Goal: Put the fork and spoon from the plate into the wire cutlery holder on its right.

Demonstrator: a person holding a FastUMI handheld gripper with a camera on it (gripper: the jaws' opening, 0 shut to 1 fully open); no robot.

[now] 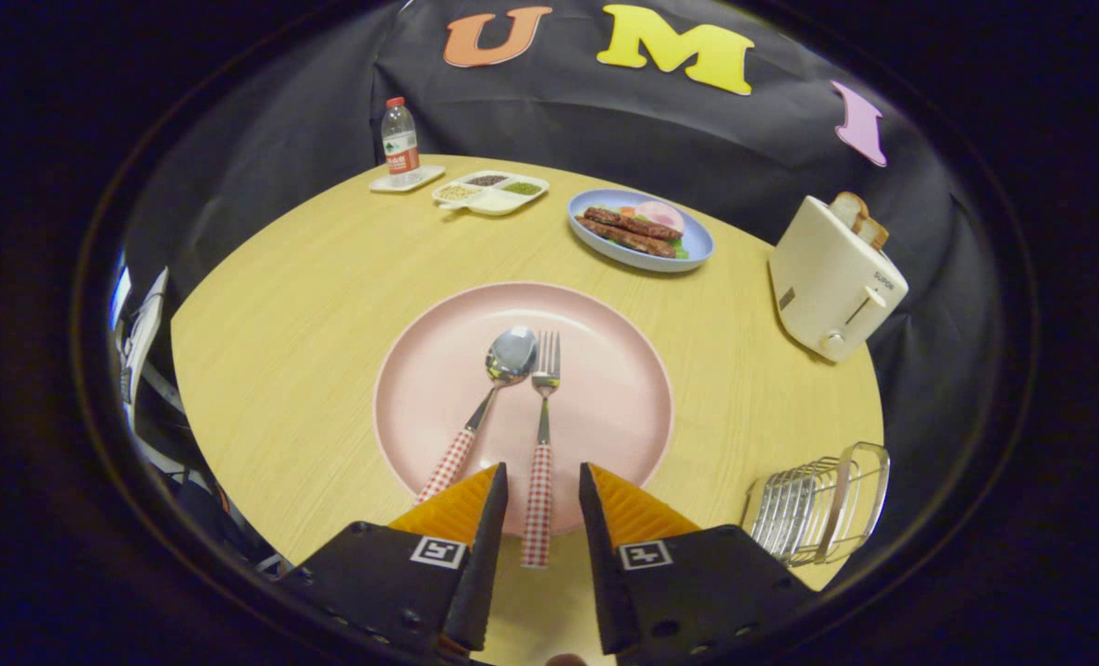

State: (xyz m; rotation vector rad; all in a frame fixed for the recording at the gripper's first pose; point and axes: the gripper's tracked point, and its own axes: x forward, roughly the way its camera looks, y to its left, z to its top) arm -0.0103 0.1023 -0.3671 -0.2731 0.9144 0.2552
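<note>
1. The table [327,305], a light wooden top, carried everything in the scene and ran back to the dark cloth wall.
2. The pink plate [605,407] lay in the middle of the table, just ahead of the fingers, with its near rim passing under their tips.
3. The toaster [832,287] stood at the far right, well apart from the plate, with slices of bread [859,220] sticking out of its top.
4. The wire holder [818,509] sat at the near right, beside the plate and clear of it; nothing stood between the two.
5. The blue plate [688,254] of food lay beyond the pink plate, and left of it sat a divided white tray [494,199].
6. A water bottle [401,139] stood on a small white dish at the far left.
7. The gripper [542,481] was spread, its fingers apart and touching nothing.
8. The fork [542,435] lay on the pink plate with its tines pointing far, its checked handle running back between the fingers and over the near rim.
9. The spoon [489,398] lay just left of the fork, bowl beside the tines, handle angled toward the left finger.
</note>
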